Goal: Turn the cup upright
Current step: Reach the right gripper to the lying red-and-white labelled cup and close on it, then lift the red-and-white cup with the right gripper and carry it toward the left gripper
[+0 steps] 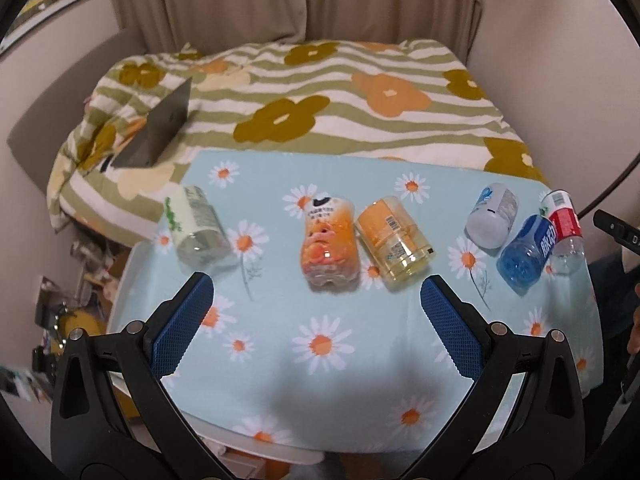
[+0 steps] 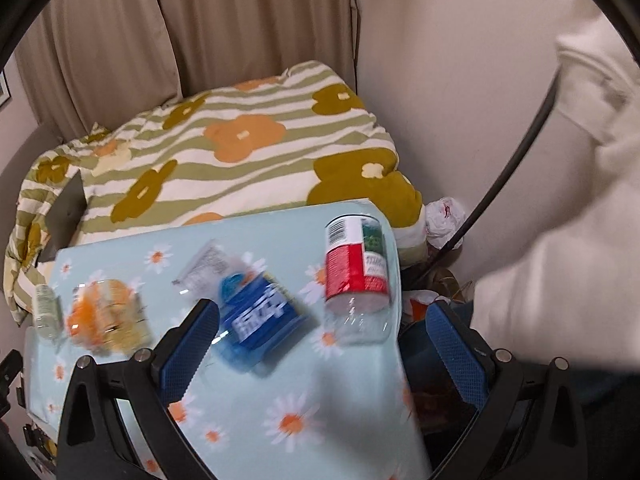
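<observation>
Several cut-bottle cups stand mouth-down on the daisy tablecloth [image 1: 320, 384]: a green-label one [image 1: 196, 226], an orange one [image 1: 330, 242], a yellow one [image 1: 394, 238], a white one [image 1: 490, 216], a blue one [image 1: 528, 252] and a red-label one [image 1: 564, 232]. My left gripper [image 1: 316, 312] is open and empty, hovering in front of the orange cup. My right gripper [image 2: 320, 340] is open and empty, above the blue cup [image 2: 258, 320] and the red-label cup [image 2: 356, 276]. The right wrist view is motion-blurred.
A bed with a striped flower quilt [image 1: 320, 92] lies behind the table, with a grey laptop-like object [image 1: 160, 128] on it. The table's right edge [image 2: 400, 320] drops to clutter on the floor. A white sleeve [image 2: 560, 240] is at right.
</observation>
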The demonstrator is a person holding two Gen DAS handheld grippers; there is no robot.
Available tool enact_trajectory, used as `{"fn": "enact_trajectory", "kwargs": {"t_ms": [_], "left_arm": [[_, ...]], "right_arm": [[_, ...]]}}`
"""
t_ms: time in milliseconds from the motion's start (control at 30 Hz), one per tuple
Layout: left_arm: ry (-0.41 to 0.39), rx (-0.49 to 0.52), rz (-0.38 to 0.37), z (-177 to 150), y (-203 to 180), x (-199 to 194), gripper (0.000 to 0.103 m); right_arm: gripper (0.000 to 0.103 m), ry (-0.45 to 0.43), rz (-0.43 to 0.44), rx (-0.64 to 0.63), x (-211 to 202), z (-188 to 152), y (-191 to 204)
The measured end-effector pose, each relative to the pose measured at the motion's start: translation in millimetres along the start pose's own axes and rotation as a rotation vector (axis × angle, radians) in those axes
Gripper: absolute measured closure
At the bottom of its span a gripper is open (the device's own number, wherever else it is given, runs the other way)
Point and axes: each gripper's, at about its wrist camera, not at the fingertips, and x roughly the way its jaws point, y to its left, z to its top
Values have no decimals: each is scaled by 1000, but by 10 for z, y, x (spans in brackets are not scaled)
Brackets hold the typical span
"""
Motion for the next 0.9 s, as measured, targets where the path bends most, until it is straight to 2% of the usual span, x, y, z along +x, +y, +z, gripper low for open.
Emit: {"fn": "enact_trajectory", "kwargs": {"t_ms": [233,400,467,567,800,867,900], "left_arm": [[67,-20,24,49,-219,334,0],[97,-25,37,67,-335,531,0],[110,-26,39,81,-364,584,0],[125,-25,40,95,-422,658,0],[137,-23,35,147,-532,740,0],[135,-21,31,165,-550,741,0],[134,-20,30,172,-558,741,0]], "right_arm": [[0,84,9,-37,579,197,-128],[6,164,21,-39,988,245,-199],[14,189,22,-42,1101,243,-211],[18,222,23,-46,1231,233,-234],[33,242,24,-76,1359,213,-223],[45,247,22,-76,1383,216,-230],[45,253,22,-80,1398,207,-237]]}}
